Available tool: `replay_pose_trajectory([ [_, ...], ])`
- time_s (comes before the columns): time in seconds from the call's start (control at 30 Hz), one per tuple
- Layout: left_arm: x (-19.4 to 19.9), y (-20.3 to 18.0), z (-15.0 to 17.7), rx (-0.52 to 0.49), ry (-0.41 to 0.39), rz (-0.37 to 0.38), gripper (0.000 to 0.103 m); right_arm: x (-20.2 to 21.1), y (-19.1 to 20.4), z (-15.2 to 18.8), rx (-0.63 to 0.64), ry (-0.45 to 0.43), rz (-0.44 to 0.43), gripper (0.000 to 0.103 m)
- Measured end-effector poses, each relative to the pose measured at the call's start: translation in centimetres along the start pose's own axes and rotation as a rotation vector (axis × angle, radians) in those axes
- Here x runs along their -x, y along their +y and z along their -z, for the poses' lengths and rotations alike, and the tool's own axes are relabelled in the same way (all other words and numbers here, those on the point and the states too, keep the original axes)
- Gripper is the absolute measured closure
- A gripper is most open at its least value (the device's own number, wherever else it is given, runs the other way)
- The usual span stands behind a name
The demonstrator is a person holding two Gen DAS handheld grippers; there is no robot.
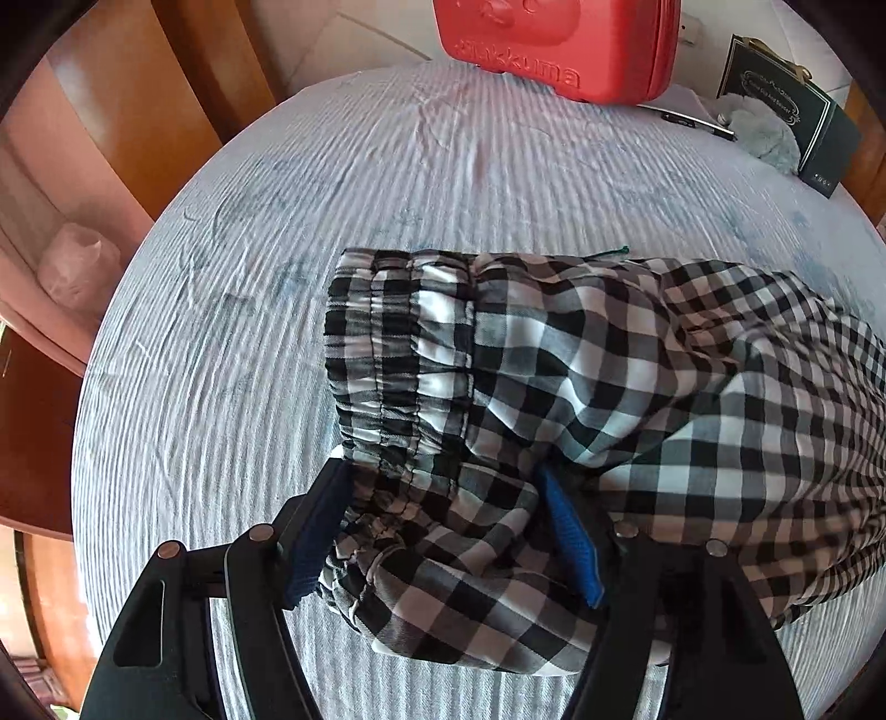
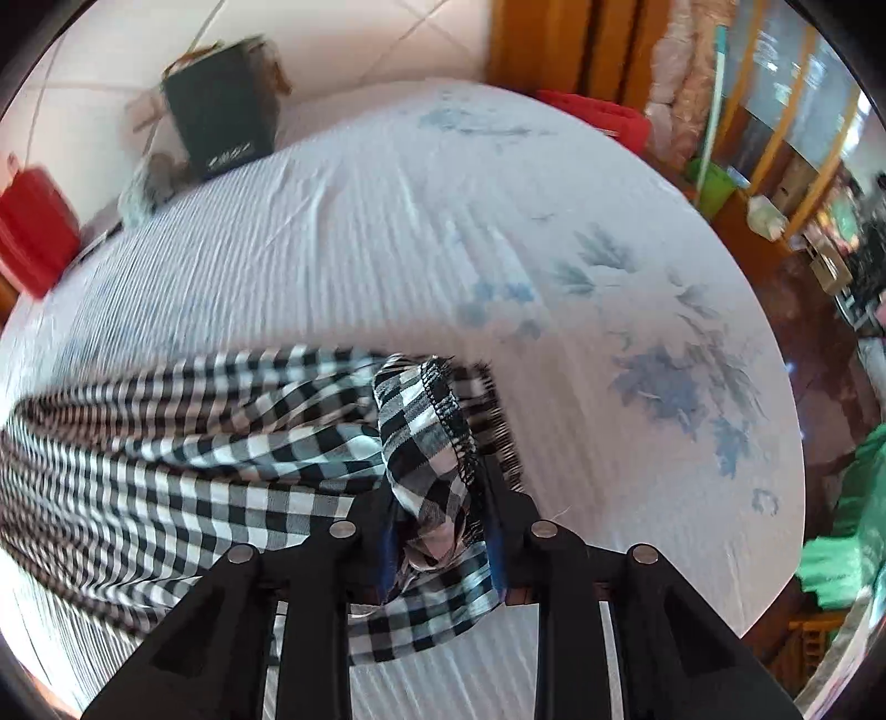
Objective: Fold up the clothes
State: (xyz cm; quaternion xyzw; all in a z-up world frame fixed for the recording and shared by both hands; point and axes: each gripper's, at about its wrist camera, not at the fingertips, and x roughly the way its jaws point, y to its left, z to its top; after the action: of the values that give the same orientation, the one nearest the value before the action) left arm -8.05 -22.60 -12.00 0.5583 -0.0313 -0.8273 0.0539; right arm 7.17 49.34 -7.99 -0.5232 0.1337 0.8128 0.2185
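Left gripper (image 1: 443,498) clamped on checked trousers' (image 1: 581,360) waistband, mid-bed (image 1: 249,277). Right gripper (image 2: 440,531) pinching their hem.

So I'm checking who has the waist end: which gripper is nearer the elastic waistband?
Left. The left gripper has the checked garment's elastic waistband bunched between its fingers. The right gripper grips a stitched hem at the garment's other end, no waistband in sight.

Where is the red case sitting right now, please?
In the left wrist view the red case sits at the bed's far edge, top centre, left of the dark box, beyond the checked trousers.
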Motion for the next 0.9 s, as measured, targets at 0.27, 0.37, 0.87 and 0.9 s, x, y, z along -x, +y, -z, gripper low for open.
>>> replay_pose_trajectory([
  [0.27, 6.0, 2.4, -1.4, 0.06, -0.102, 0.09, 0.029, 1.2, -2.2, 1.3, -0.031, -0.003, 0.062, 0.044],
  [0.37, 8.2, 2.9, -2.8, 0.084, -0.171, 0.108, 0.029, 3.4, -0.7, 0.6, -0.014, -0.068, 0.004, 0.027],
  [0.87, 0.8, -6.6, 3.3, -0.2, 0.066, 0.195, 0.038, -1.9, 5.4, 3.7, 0.091, 0.15, -0.198, 0.07],
  [0.9, 0.9, -6.1, 3.3, -0.172, 0.071, 0.211, 0.038, -2.0, 4.7, 3.9, 0.082, 0.151, -0.202, 0.074],
])
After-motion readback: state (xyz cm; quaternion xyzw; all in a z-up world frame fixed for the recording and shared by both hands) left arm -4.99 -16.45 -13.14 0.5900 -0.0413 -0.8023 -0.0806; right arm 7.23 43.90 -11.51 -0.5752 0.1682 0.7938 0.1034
